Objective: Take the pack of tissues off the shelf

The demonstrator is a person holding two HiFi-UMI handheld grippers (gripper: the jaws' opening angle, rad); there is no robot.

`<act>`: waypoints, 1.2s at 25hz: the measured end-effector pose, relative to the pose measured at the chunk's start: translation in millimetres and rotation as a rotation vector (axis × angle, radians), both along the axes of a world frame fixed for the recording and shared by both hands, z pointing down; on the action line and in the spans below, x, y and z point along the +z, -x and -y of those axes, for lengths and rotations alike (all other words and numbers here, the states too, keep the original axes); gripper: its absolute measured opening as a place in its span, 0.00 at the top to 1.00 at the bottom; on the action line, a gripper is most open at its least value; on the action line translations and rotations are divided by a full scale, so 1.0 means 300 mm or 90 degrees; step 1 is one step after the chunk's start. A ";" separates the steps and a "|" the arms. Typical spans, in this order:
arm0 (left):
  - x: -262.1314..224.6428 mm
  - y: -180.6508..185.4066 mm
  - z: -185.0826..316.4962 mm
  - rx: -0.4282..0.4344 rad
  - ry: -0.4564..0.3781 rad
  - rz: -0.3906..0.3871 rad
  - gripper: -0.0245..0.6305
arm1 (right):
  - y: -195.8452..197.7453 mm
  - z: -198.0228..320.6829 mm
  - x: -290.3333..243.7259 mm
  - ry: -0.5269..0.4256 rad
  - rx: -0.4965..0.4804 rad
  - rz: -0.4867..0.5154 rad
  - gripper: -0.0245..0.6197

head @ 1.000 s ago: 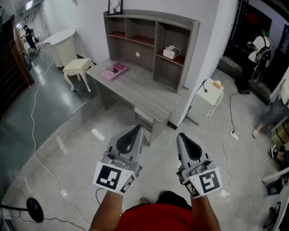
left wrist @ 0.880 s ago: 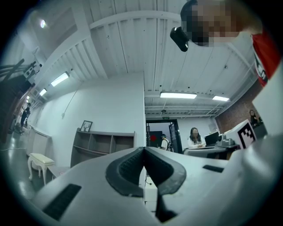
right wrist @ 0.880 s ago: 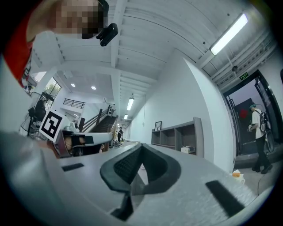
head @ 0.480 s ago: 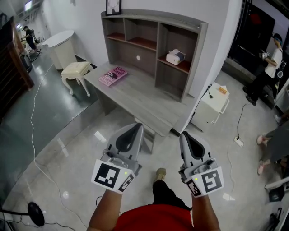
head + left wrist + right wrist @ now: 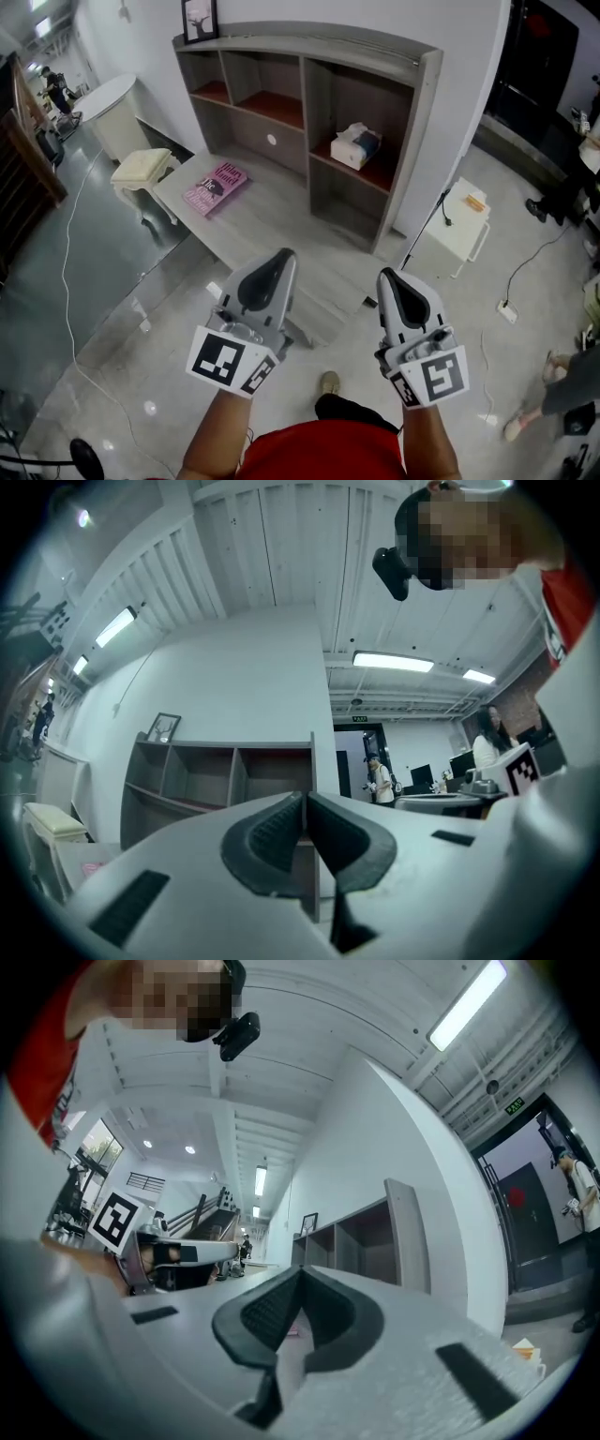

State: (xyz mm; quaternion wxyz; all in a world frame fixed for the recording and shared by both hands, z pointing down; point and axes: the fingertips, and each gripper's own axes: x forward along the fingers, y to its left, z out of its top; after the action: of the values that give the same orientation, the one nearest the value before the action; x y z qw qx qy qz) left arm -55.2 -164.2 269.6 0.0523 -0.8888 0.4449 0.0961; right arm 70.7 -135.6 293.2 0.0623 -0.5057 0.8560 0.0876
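**Operator:** What's in front of me, and how many of each?

**Spotter:** You have one grey desk [image 5: 281, 220] with one shelf unit [image 5: 424, 103] standing along its far edge. One cream stool [image 5: 141, 169] is at the desk's left end. One small white cabinet [image 5: 461, 230] stands on the floor to the right. One pink book [image 5: 216, 187] lies flat on the left part of the desk. One framed picture [image 5: 199, 19] sits on top of the shelf unit at its left. There is one pack of tissues [image 5: 356, 146]. You hold two tools, the left gripper [image 5: 280, 256] and the right gripper [image 5: 388, 276], side by side near you. Each has its jaws pressed together with nothing in them.

**Operator:** And the tissues?

**Spotter:** It's a white pack with a darker panel on its right side and tissue poking out of the top. It sits on the reddish board in the shelf unit's rightmost compartment, well apart from both your grippers.

**Operator:** The room?

**Spotter:** The desk top is wood-grain. The floor is pale and glossy, with a cable [image 5: 67, 272] trailing across it, and the walls are white. A person [image 5: 53, 86] stands far off at the left.
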 end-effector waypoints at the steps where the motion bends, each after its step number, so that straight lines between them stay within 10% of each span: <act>1: -0.001 -0.022 0.052 0.001 0.002 0.000 0.95 | -0.022 0.048 -0.004 0.000 -0.001 0.001 0.95; 7: -0.010 -0.124 0.321 -0.005 0.014 0.002 0.92 | -0.117 0.273 -0.013 0.003 -0.001 0.003 0.95; 17: 0.075 -0.269 0.661 0.037 0.055 0.032 0.49 | -0.187 0.448 -0.001 0.012 0.049 -0.007 0.95; 30: 0.279 -0.412 1.013 0.068 0.150 0.129 0.31 | -0.266 0.587 -0.013 0.017 0.174 -0.024 0.95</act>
State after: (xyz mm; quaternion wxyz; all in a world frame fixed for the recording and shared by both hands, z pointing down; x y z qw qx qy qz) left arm 68.4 -468.1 353.3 -0.0127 -0.9162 0.3980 -0.0446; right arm 150.5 -311.7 289.2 0.0269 -0.6166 0.7813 0.0932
